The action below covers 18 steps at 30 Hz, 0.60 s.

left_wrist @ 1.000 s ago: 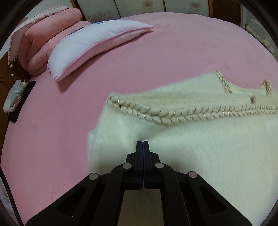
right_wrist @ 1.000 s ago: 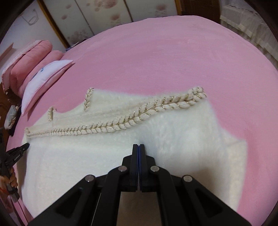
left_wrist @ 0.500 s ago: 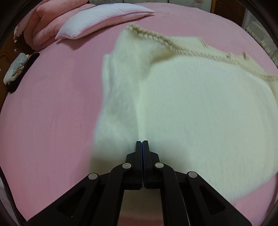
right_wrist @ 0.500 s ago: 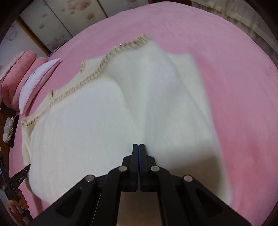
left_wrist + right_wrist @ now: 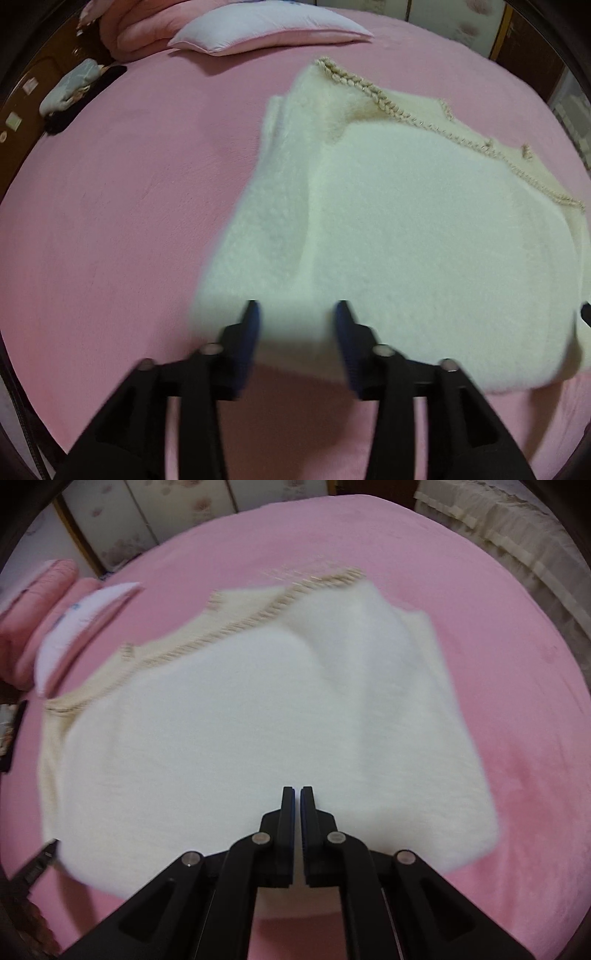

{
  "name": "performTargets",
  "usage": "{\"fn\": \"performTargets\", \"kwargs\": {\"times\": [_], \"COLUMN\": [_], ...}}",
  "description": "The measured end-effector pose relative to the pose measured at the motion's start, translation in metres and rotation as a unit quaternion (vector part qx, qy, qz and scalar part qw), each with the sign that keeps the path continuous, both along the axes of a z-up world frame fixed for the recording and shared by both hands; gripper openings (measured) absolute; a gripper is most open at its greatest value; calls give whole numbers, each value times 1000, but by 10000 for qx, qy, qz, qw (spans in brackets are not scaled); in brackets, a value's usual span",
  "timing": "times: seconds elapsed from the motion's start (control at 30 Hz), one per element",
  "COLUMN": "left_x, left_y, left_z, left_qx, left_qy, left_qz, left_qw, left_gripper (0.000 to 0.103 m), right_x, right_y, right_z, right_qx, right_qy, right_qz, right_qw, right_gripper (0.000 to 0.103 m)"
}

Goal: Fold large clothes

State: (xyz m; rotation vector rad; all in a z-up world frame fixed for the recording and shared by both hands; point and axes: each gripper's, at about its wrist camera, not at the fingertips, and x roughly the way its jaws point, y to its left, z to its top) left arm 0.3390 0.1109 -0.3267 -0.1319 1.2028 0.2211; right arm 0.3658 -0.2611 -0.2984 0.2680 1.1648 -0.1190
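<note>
Sweater (image 5: 424, 236) fabric lies straight ahead of both my grippers, spread cream-white on the pink bed (image 5: 110, 221), with its near folded edge running crosswise just under my fingertips and its braided trim (image 5: 373, 92) along the far edge, toward the pillow (image 5: 266, 29). My left gripper (image 5: 295, 314) stands with its jaws spread wide, the near hem of the sweater lying between and just beyond the blue pads (image 5: 251, 325); I judge it has nothing pinched, though the motion blur there keeps me from swearing the cloth is free of the pads. My right gripper (image 5: 297, 797) has its jaws drawn almost together with only a thin slit between them, and whether a layer of the sweater (image 5: 240, 720) is caught in that slit I cannot tell, since the fabric passes right under the tips. The garment's long axis runs left to right across both views, so each gripper sits at one end of the same near edge: my left by the left corner, my right nearer the right side, where the pink bed (image 5: 517, 664) shows just beside the cloth. For a further fold I judge the move would carry one short end across toward the other, and the left corner is the one nearest my spread jaws.
</note>
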Motion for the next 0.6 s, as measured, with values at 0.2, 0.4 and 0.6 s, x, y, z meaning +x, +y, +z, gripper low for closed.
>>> {"fn": "performTargets", "kwargs": {"times": [0.2,0.4,0.6], "left_x": [-27,-31,-47], "left_y": [-4,21,31], "left_z": [-6,-22,-35], "left_qx": [-442,-1347,-2073], "left_qy": [89,278,678], "left_qz": [-20,552,1023], "left_qw": [9990,9890,9705], "left_gripper": [57,57,59], "right_x": [26,68,110], "right_y": [64,105,110], "right_z": [13,-11,-63], "right_qx": [998,1123,1045], "right_qy": [-152,41,1225], "right_qz": [761,777,835], "right_qw": [9920,9906,9834], "right_gripper": [2,2,0]}}
